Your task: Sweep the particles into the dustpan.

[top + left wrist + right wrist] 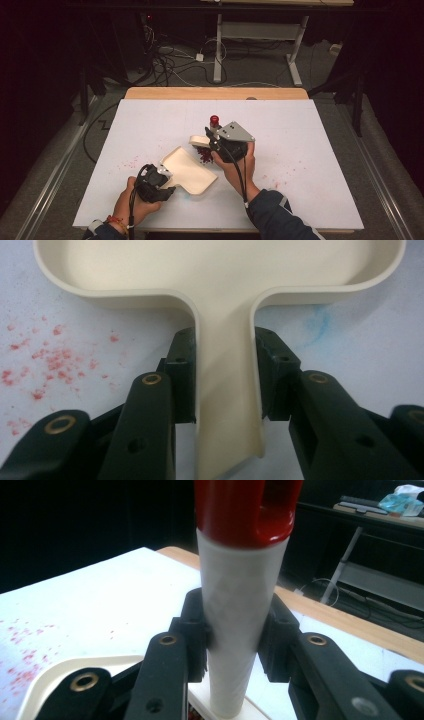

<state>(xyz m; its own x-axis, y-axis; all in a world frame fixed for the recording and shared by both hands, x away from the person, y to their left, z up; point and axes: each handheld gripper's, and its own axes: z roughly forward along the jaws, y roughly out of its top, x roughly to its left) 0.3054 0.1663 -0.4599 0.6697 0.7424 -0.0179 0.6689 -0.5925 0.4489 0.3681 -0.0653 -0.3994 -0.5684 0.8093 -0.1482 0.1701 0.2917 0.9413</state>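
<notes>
High view: your left tool (167,175) sits at about 7 o'clock on the white tabletop (310,165), closed on the stem of a cream dustpan (187,170) that lies flat near the centre. Your right tool (212,142) is just past the dustpan, at its 1 o'clock, closed on a brush handle (214,125) with a red cap (214,119) that stands upright. A small heap of dark red crumbs (203,156) lies at the dustpan's far edge, below that tool, and fainter red specks are scattered toward 9 o'clock and 3 o'clock on the tabletop.

Left gripper view gives what the overhead cannot: both black jaws press flat on the two sides of the dustpan's narrow stem (225,390), with its wide tray opening toward 12 o'clock and a patch of pink dust (45,360) at 9 o'clock.

Right gripper view shows both pads clamped on the white, tapering brush handle (240,620), the glossy red cap (245,510) at 12 o'clock and the dustpan's rim (50,680) at 7 o'clock.
</notes>
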